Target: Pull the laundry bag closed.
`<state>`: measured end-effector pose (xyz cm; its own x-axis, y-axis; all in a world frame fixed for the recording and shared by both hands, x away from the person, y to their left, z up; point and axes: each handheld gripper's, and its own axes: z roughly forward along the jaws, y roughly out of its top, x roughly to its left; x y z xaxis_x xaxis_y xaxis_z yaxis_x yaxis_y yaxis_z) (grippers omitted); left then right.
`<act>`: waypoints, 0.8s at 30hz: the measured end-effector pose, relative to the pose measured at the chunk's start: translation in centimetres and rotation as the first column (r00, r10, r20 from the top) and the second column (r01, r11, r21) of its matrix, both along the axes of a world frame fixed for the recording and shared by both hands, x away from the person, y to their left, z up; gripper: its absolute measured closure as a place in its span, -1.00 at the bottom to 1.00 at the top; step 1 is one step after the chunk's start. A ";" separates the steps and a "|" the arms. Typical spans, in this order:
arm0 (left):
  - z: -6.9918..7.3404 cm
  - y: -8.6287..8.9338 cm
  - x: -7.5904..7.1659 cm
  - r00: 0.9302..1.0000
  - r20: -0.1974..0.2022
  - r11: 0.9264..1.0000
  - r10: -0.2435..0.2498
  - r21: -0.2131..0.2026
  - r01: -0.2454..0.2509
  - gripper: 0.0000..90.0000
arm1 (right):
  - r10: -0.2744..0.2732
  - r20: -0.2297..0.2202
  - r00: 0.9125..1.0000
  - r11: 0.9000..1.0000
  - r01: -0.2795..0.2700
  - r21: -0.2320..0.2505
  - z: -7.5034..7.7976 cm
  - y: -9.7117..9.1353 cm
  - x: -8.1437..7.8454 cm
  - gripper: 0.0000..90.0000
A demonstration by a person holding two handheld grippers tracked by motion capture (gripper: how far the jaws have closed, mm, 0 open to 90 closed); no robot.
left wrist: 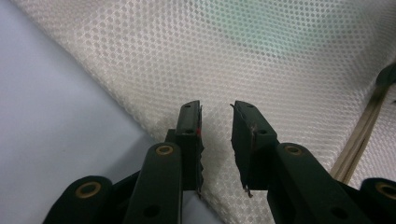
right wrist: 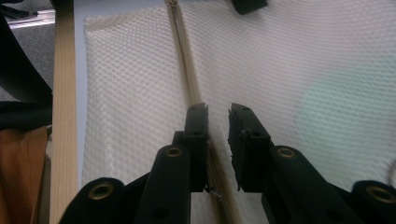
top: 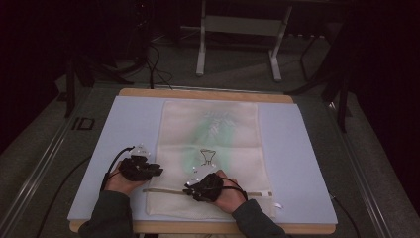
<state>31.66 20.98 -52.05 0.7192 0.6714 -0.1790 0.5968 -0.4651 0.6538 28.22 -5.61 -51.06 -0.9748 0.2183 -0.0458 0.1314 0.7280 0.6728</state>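
A white mesh laundry bag (top: 210,148) was laid flat on a pale blue mat (top: 133,124) that covered a wooden table (top: 208,94), the bag's length running away from the person. A green garment (top: 213,131) could be made out through the mesh, together with a dark wire hanger shape (top: 208,156) near the bag's middle. A zipper (top: 163,190) was seen running across the near end of the bag. The left gripper (top: 151,170) was held by the left hand (top: 119,181) at the bag's left edge; in the left gripper view the left gripper (left wrist: 217,135) was seen with its jaws narrowly parted over the mesh edge, nothing being held between them, the blue mat lying to one side. The right gripper (top: 190,188) was held by the right hand (top: 230,194) over the zipper near the bag's middle. In the right gripper view the right gripper (right wrist: 218,135) was seen with its jaws a small gap apart, the zipper (right wrist: 187,70) passing just beneath one jaw; whether the tape was touched could not be told. The table's wooden edge (right wrist: 63,93) was seen beside the bag there.
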 end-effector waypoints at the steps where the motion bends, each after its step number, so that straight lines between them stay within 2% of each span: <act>1: 0.1 0.0 0.0 1.000 0.001 1.000 -0.006 -0.001 0.006 0.61 | 0.005 -0.003 1.000 1.000 -0.005 -0.002 -0.1 0.4 0.0 0.75; 24: 0.4 0.7 0.5 1.000 -0.002 1.000 -0.006 -0.029 0.006 0.57 | 0.057 0.000 0.998 0.998 -0.057 0.003 -0.5 6.1 0.1 0.80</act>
<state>32.11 21.67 -51.66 0.7230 0.6612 -0.2003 0.5956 -0.4496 0.6657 28.34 0.45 -51.57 -0.9857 0.1624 -0.0452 0.0897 0.7323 0.6751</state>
